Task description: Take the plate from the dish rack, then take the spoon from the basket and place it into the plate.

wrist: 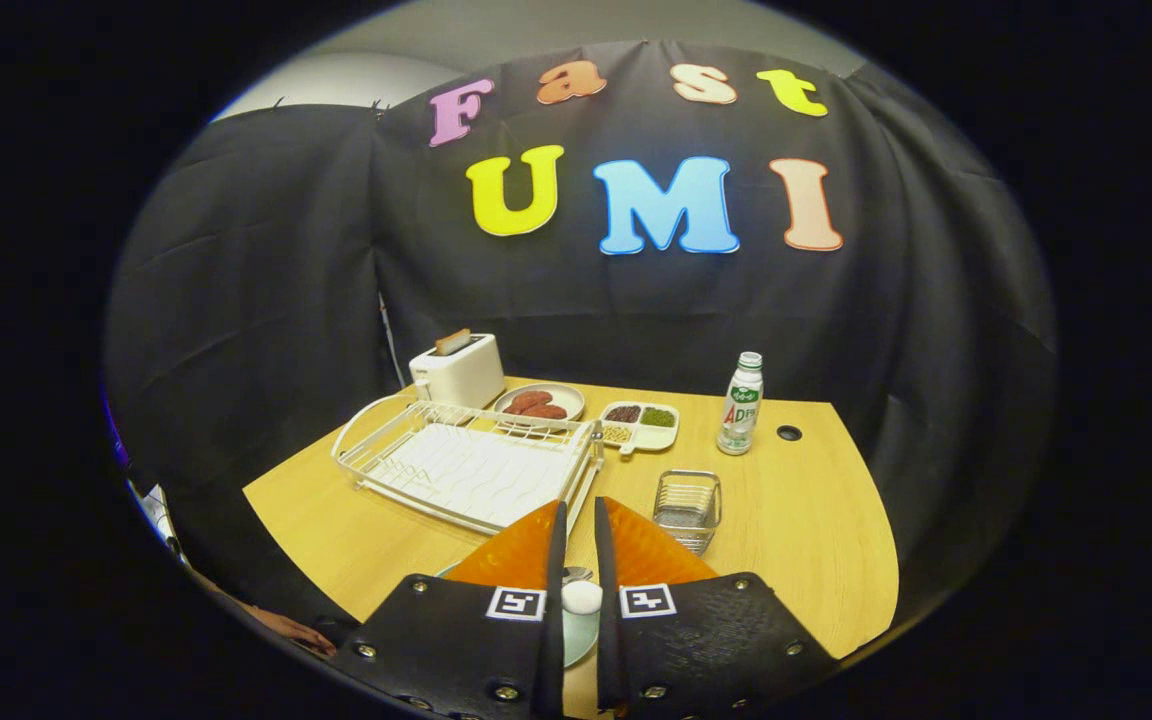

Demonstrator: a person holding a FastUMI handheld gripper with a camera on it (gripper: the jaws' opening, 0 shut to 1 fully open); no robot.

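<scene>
My gripper (581,505) hovers above the near edge of the wooden table (806,540). Its fingers stand a narrow gap apart with nothing pressed between them. Through that gap I see the spoon (578,590), with a metal bowl and a white rounded end. It lies on the pale green plate (576,635), which sits on the table beneath the fingers and is mostly hidden by them. The white wire dish rack (466,465) lies beyond the left finger and holds nothing. The small wire basket (688,508) stands just beyond the right finger, and no spoon shows in it.
Behind the rack are a white toaster (456,370) with bread in it, a plate of sausages (539,402) and a divided snack tray (641,420). A bottle (741,403) stands beyond the basket, near a cable hole (789,433). A person's hand (286,628) rests at the table's near left.
</scene>
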